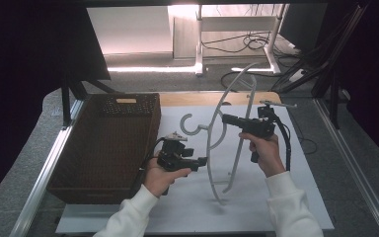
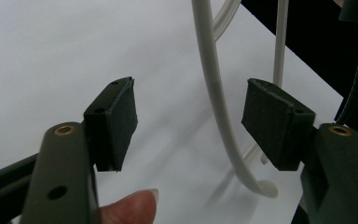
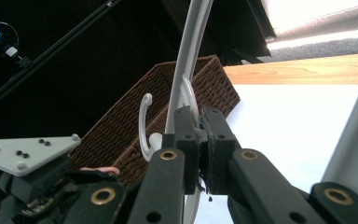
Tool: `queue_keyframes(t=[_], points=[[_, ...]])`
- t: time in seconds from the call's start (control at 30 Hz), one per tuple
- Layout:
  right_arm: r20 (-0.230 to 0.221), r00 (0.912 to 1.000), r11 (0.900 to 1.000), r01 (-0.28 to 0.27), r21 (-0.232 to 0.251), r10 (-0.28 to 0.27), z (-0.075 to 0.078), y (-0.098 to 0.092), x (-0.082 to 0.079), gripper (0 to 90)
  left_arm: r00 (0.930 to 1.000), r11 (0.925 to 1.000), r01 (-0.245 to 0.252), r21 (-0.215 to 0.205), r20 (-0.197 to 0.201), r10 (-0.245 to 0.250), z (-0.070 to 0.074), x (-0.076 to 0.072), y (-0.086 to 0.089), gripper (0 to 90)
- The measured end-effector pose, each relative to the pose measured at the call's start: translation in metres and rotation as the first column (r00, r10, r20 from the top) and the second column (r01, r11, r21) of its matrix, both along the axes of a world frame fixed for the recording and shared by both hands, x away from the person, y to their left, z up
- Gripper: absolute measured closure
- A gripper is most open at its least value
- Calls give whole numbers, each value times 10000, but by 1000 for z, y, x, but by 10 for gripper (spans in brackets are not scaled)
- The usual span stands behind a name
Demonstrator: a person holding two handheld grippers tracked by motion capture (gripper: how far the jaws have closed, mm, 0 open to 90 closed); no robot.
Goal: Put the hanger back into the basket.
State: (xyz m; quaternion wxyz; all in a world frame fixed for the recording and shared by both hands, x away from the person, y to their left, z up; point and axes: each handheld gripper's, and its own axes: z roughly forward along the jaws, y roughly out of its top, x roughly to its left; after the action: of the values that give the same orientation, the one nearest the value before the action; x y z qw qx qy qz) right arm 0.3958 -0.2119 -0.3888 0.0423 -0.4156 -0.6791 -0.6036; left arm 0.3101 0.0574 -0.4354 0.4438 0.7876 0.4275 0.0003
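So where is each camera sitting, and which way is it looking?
High view: above the person's side, looking forward and down at the table, basket and hanger; both forearms and hands show.
Left gripper view: on the left gripper, looking along its open jaws at the hanger's arm; a fingertip shows.
Right gripper view: on the right gripper, jaws shut on the hanger, facing the basket.
All three share the hanger.

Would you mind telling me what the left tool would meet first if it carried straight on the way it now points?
Most likely the white hanger: its curved arm already stands between the open pads of the left tool, nearer the right-hand pad, though depth is hard to judge.
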Motion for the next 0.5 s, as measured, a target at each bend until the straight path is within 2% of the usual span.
queue_keyframes(t=[0.33, 0.5], points=[[-44, 9999, 9999, 106, 24, -106, -3, 2, 0, 857, 9995, 9994, -291, -158, -136, 289, -13, 11, -20, 565], [-22, 9999, 9999, 107, 65, -107, -5, 3, 1, 856, 9995, 9996, -116, -253, -280, 109, -17, 14, -28, 666]])
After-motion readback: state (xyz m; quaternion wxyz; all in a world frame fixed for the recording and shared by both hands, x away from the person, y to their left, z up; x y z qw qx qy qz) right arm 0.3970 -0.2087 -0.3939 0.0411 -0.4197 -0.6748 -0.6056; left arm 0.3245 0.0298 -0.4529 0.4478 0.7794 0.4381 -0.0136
